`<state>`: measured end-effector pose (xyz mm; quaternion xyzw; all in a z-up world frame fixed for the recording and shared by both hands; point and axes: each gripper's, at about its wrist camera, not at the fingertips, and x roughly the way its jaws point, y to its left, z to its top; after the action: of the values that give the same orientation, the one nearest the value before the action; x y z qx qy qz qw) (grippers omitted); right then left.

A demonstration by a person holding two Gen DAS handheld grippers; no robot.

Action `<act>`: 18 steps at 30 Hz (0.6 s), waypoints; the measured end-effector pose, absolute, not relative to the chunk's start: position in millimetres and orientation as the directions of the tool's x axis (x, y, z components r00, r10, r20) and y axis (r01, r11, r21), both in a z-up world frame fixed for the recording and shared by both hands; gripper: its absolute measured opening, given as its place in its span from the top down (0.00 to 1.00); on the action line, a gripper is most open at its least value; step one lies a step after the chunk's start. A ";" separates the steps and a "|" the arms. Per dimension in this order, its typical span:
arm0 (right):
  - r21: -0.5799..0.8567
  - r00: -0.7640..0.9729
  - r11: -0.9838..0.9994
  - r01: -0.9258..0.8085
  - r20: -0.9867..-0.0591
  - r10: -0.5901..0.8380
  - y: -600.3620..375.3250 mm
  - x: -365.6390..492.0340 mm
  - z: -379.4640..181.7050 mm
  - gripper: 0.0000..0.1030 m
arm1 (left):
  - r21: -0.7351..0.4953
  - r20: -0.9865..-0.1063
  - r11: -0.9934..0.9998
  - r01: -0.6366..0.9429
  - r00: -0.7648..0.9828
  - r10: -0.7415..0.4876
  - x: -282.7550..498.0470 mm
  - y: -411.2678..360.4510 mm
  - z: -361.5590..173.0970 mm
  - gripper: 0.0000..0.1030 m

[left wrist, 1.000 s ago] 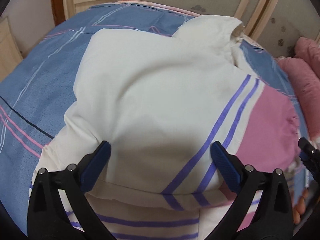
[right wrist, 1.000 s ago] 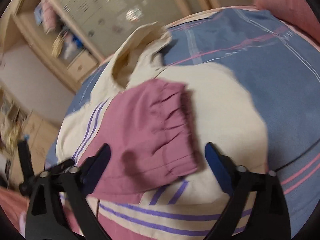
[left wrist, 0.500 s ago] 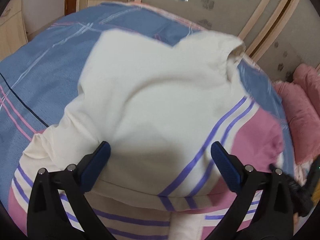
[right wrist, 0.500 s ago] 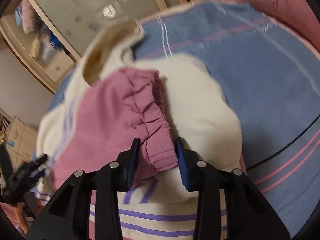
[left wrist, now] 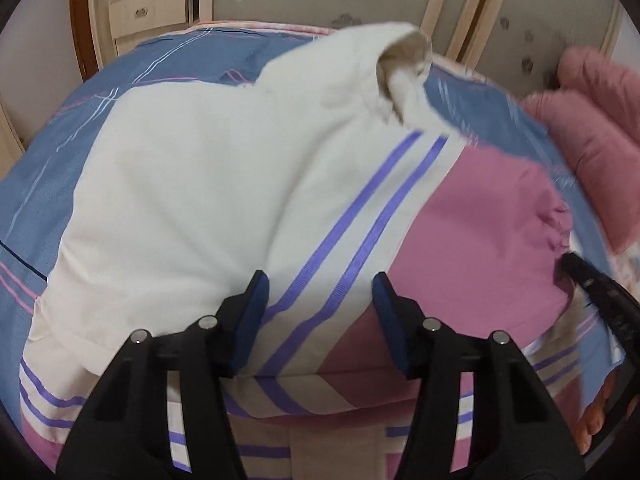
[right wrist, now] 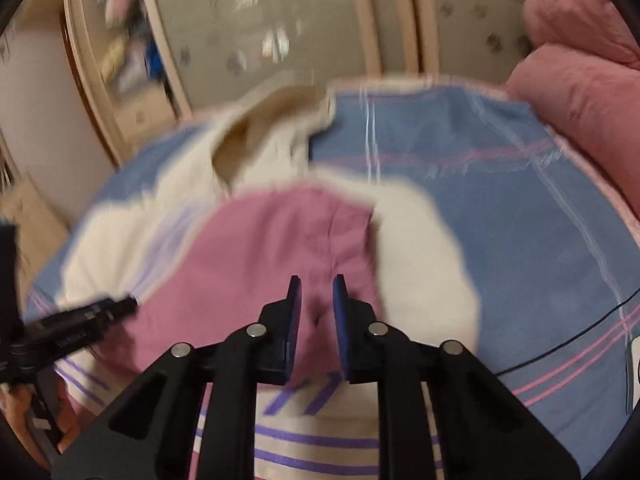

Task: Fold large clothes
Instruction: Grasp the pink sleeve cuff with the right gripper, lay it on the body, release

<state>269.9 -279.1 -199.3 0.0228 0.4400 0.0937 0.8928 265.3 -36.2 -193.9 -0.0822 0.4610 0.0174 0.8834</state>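
— How does the garment look?
— A cream hoodie [left wrist: 192, 184] with purple stripes and a pink sleeve [right wrist: 256, 264] lies folded on the bed [right wrist: 500, 216]. The right gripper [right wrist: 317, 300] pinches the sleeve's cuff; the left gripper [left wrist: 318, 288] hovers half-open over the stripes.
— Room?
— Bare bedspread beyond the right jaws; pillows [right wrist: 580, 80] farther right.
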 end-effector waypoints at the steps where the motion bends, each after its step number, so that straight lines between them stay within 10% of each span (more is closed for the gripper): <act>1: 0.106 0.576 0.983 -0.147 -0.799 0.173 -277.1 272.7 -207.5 0.82 | -0.117 -0.826 0.987 -0.106 0.563 -0.038 267.1 -38.0 -197.8 0.45; 13: 0.014 0.584 0.989 -0.147 -0.806 0.098 -265.8 273.9 -212.0 0.81 | -0.201 -0.787 0.970 -0.135 0.612 -0.078 258.2 -30.5 -187.6 0.40; 18: -0.048 0.775 0.995 -0.083 -0.631 0.034 -269.9 244.8 -161.5 0.14 | -0.179 -0.726 0.980 -0.090 0.684 -0.070 255.2 -48.3 -165.3 0.20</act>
<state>244.8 -269.9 -161.5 -0.0366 0.3337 0.0310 0.9415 255.2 -48.3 -165.3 -0.1004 0.3975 0.0054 0.9121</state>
